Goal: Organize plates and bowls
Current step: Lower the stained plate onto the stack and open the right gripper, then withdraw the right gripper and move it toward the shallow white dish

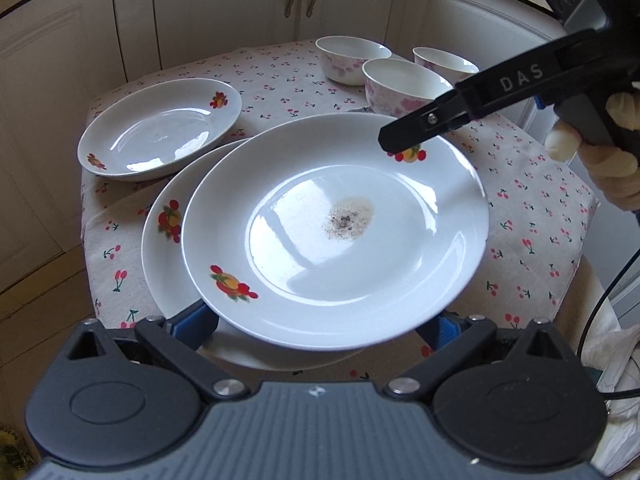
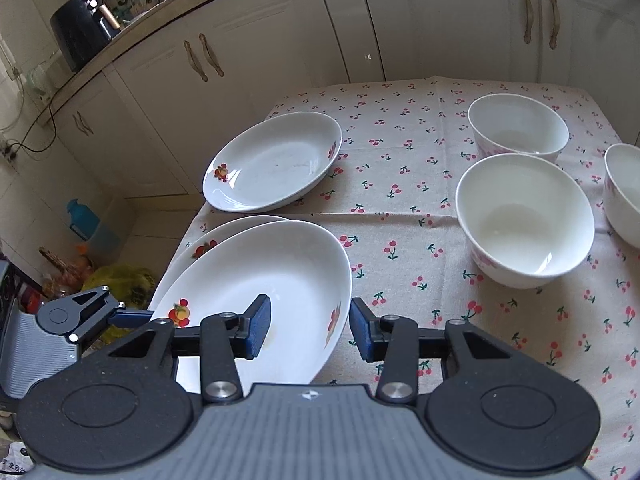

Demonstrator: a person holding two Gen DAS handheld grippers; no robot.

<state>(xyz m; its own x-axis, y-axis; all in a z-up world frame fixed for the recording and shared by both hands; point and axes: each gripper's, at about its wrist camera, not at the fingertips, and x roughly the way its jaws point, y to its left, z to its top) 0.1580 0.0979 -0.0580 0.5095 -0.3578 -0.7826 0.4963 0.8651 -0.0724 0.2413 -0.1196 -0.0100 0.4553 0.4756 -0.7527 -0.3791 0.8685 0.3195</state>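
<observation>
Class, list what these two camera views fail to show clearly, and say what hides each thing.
1. Fingertips of the left gripper: left wrist view, covered by the top plate; grip unreadable.
2. Lower plate: both views, mostly under the top plate.
3. Far-right bowl: right wrist view, cut off by the frame edge.
4. Countertop clutter: right wrist view, too small to identify.

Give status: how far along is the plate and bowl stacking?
Early. One white fruit-print ceramic plate overlaps a second matching plate, off-centre. Right hand-held gripper clamps the top plate's rim. Remaining: third plate and three white pink-flowered bowls stand apart.
</observation>
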